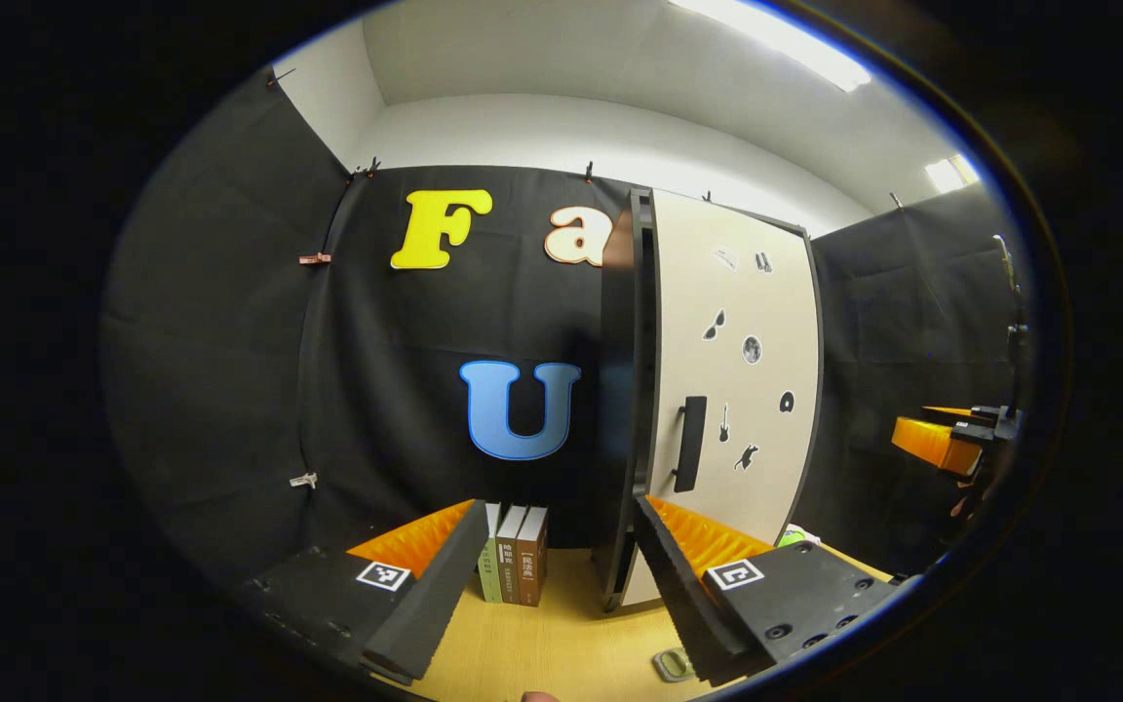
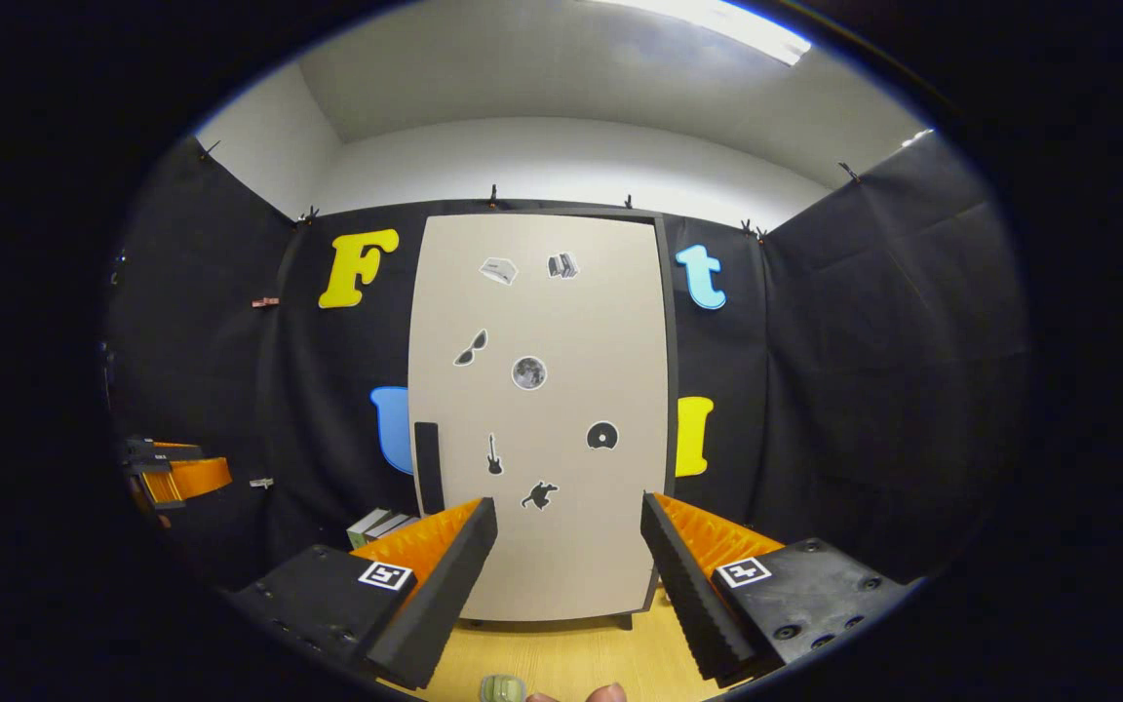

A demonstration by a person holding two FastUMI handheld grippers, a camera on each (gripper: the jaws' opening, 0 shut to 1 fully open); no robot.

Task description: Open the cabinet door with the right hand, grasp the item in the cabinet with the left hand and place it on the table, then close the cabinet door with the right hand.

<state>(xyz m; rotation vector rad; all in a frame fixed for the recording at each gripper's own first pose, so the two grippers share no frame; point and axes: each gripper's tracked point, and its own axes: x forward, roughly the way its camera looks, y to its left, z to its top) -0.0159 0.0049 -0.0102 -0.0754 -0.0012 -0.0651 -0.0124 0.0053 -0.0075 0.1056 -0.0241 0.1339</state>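
The cabinet stands on the table, and its beige door [image 2: 561, 487] with small stickers looks closed. A black handle [image 2: 427, 466] runs upright near the door's left edge. What is inside is hidden behind the door. My right gripper [image 2: 566, 505] is open and faces the door's lower half, a short way off. My left gripper [image 1: 560, 509] is open with nothing in it, left of the cabinet and facing its dark side panel [image 1: 632, 390]. From there the door [image 1: 766, 322] and handle [image 1: 688, 444] show at an angle. Each gripper shows at the edge of the other's view: right gripper [image 1: 942, 444], left gripper [image 2: 176, 478].
Three books [image 1: 515, 565] stand upright on the wooden table [image 1: 542, 643] left of the cabinet, against the black cloth wall; they appear again as books [image 2: 381, 526]. A small greenish object [image 2: 501, 688] lies on the table in front of the cabinet. A fingertip [image 2: 605, 692] shows at the bottom edge.
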